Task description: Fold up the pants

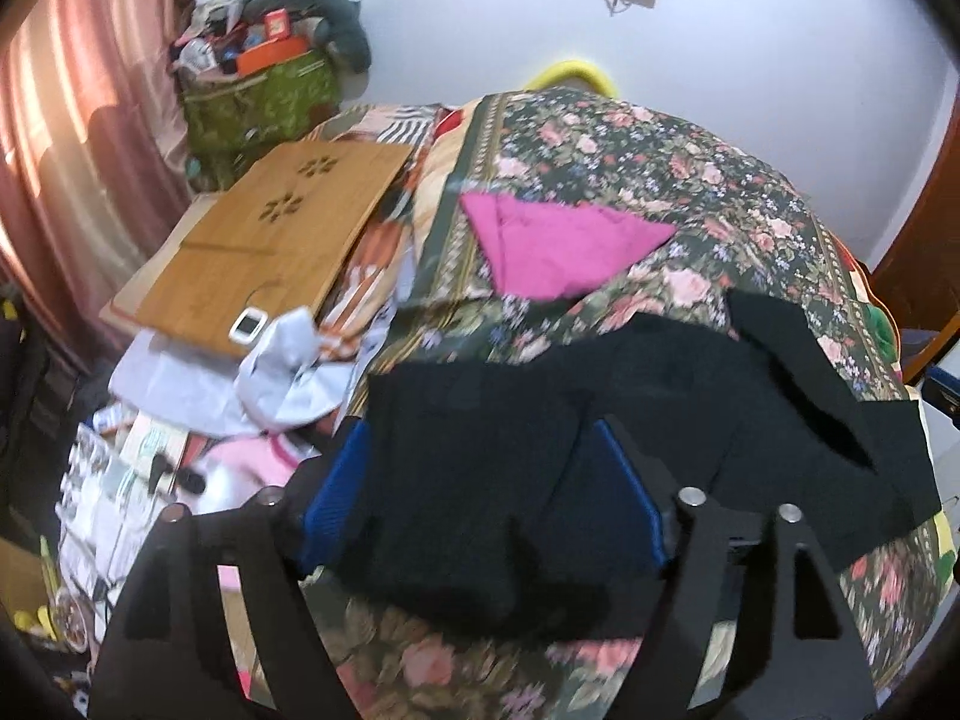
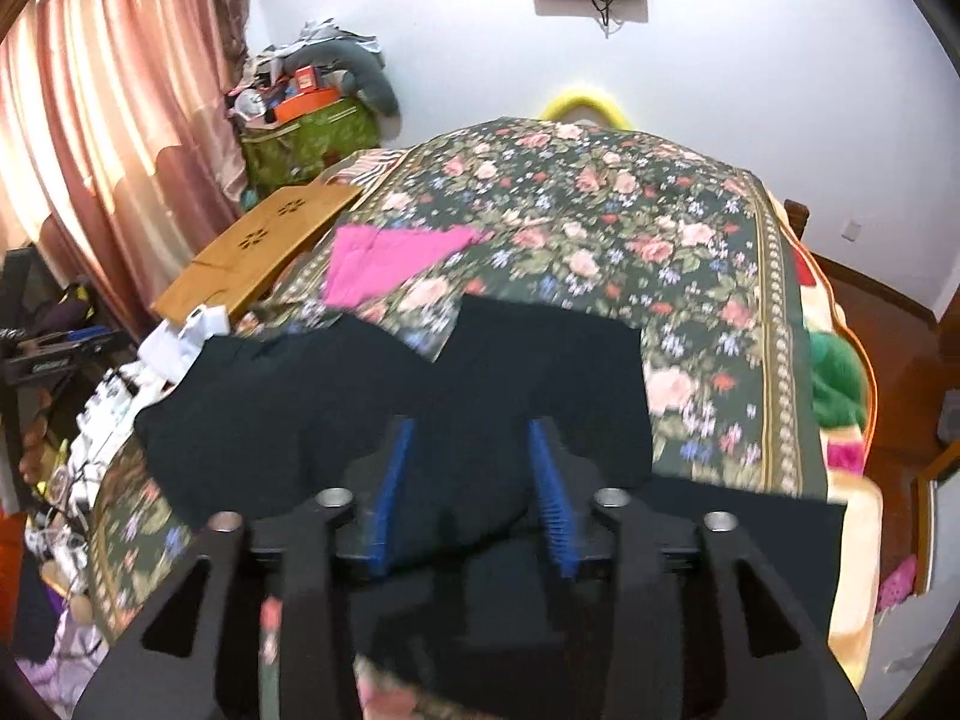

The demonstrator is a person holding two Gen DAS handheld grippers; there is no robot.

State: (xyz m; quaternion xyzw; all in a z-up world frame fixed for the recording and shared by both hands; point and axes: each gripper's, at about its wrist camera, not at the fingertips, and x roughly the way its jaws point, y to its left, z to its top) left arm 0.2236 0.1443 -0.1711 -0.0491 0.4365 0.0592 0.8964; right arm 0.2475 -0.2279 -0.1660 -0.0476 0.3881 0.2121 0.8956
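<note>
Black pants [image 1: 600, 420] lie spread on the floral bedspread [image 1: 660, 180] at its near edge; they also show in the right wrist view [image 2: 336, 402]. My left gripper [image 1: 480, 462] has its blue-padded jaws wide apart with black cloth bunched between them. My right gripper [image 2: 471, 450] also stands with its blue pads apart and a hump of black cloth between them. Neither pair of pads presses together on the cloth.
A folded pink garment [image 1: 564, 246] lies further up the bed, seen also in the right wrist view [image 2: 390, 258]. A wooden lap tray [image 1: 282, 240] sits at the left bed edge, with clutter and a green bag [image 1: 258, 102] beyond. A curtain [image 2: 90, 120] hangs left.
</note>
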